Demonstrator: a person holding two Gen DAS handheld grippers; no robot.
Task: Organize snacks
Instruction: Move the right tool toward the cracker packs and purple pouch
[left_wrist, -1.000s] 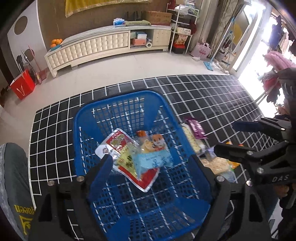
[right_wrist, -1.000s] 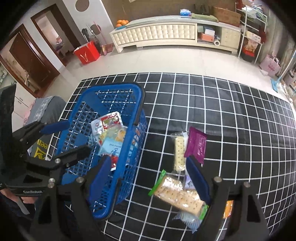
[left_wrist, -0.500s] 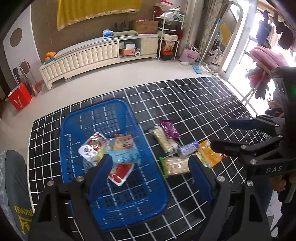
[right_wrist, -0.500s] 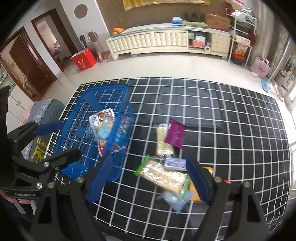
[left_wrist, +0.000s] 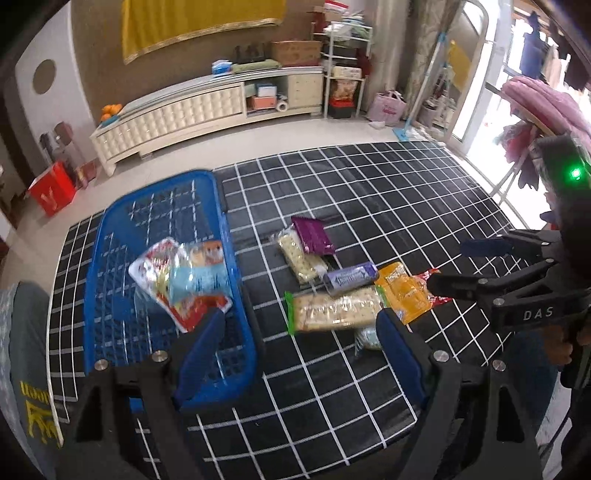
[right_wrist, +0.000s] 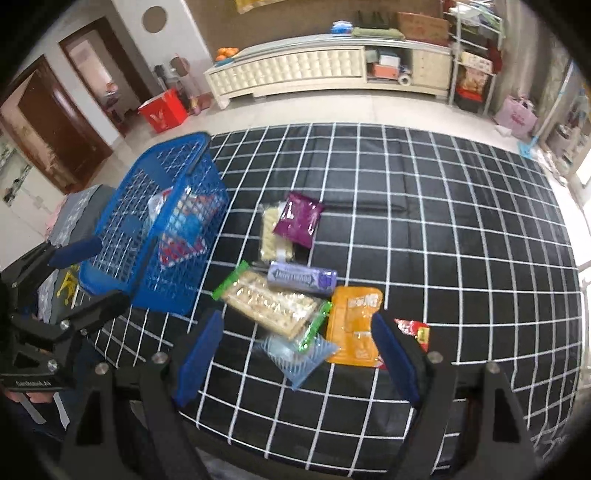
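A black checked mat (right_wrist: 443, 229) covers the table. Nearest, both cameras have risen and pulled back from a second ago; the left gripper (left_wrist: 299, 350) and right gripper (right_wrist: 295, 354) hang spread and empty, suggesting a fresh pick comes next. Just beyond lie the loose snacks (right_wrist: 288, 291), beside the blue basket (left_wrist: 110, 258), which holds roughly three packets (left_wrist: 181, 277), though blur hides detail.

The basket (right_wrist: 162, 236) was blue openwork plastic, slightly glossy. The snack packs were shiny film: a clear cracker pack (right_wrist: 271, 304), a purple pouch (right_wrist: 298, 219) and an orange pouch (right_wrist: 354, 325). The checked mat (right_wrist: 443, 229) looked smooth and faintly sheened; the floor (right_wrist: 332, 109) beyond was polished tile.
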